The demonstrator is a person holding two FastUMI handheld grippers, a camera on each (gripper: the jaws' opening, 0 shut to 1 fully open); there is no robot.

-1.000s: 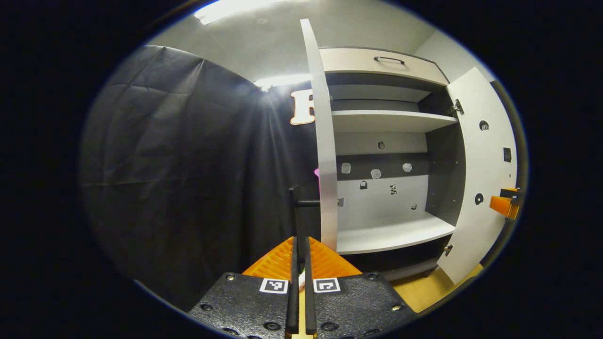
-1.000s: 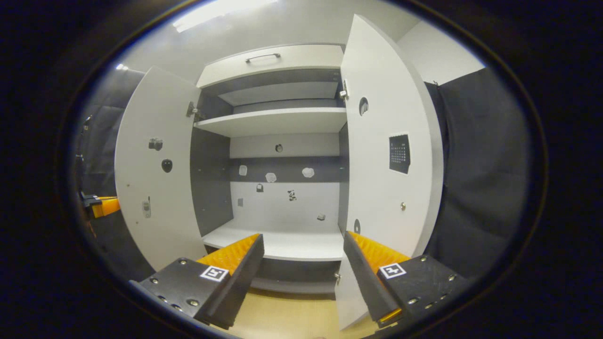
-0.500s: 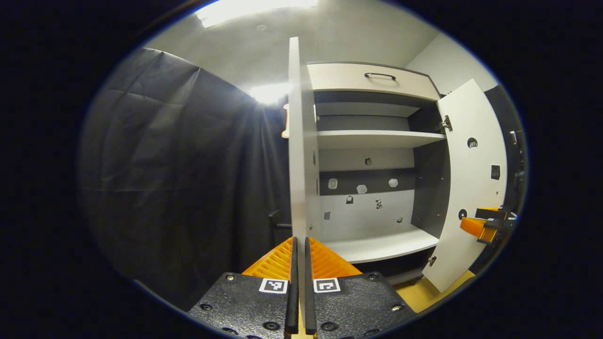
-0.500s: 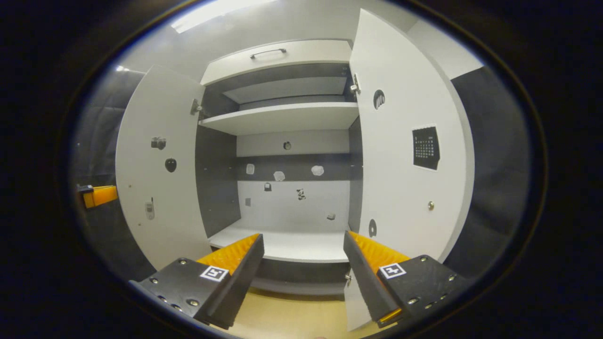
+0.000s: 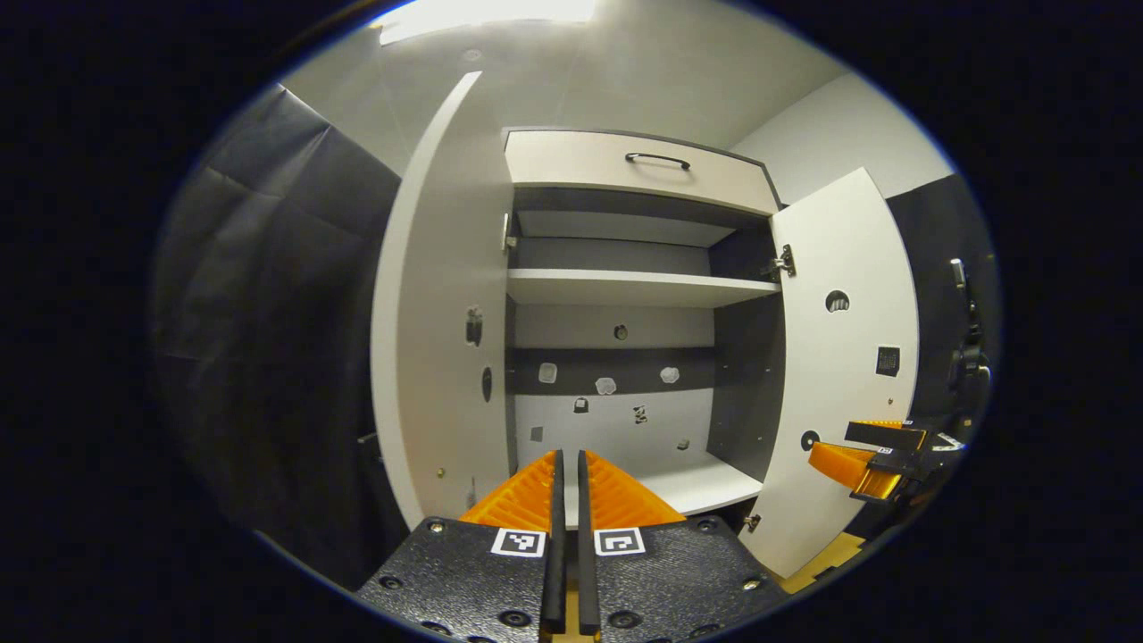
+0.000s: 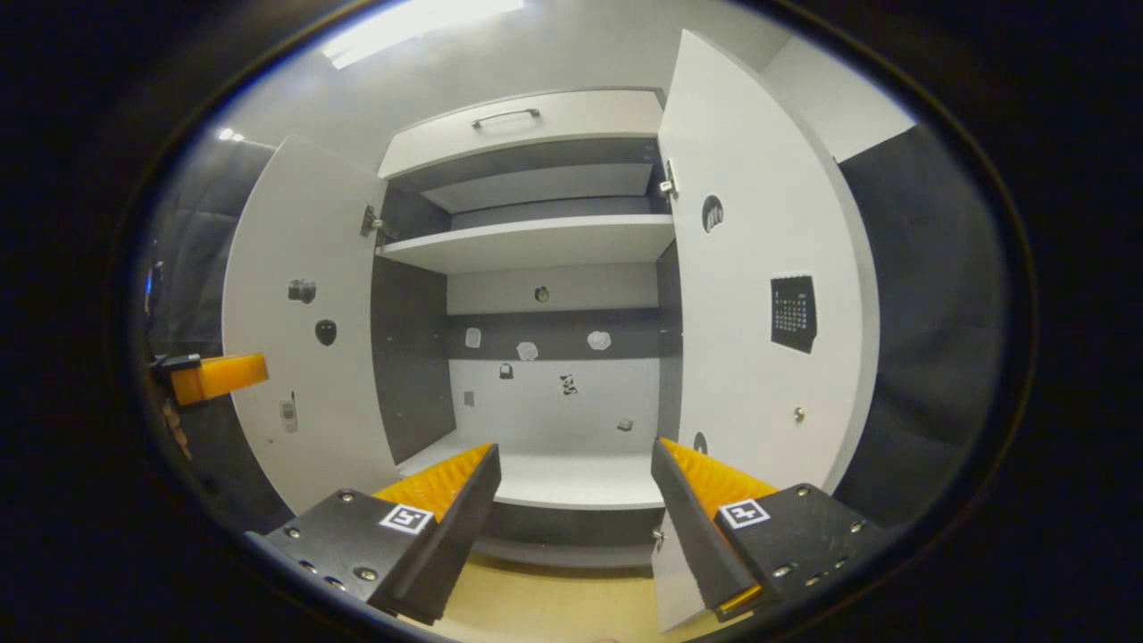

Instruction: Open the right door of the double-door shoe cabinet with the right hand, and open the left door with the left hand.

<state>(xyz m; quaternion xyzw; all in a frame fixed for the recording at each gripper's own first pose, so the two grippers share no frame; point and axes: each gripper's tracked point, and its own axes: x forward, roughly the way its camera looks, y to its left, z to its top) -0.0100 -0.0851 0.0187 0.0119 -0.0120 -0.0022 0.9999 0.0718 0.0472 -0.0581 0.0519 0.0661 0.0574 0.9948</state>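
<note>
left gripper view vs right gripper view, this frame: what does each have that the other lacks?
Left gripper view: the left gripper has its fingers shut together on nothing, and the right gripper sits farther off near the right door.
Right gripper view: its own fingers stand wide apart, and the left gripper is farther off by the left door.
Both: the shoe cabinet with both doors open, the top drawer and the shelf.

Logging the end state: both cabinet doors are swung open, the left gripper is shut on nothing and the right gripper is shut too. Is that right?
Not quite. In the right gripper view the right gripper stands wide open, holding nothing. The rest holds: the left door and right door are both swung open, and the left gripper view shows the left gripper shut on nothing.
</note>
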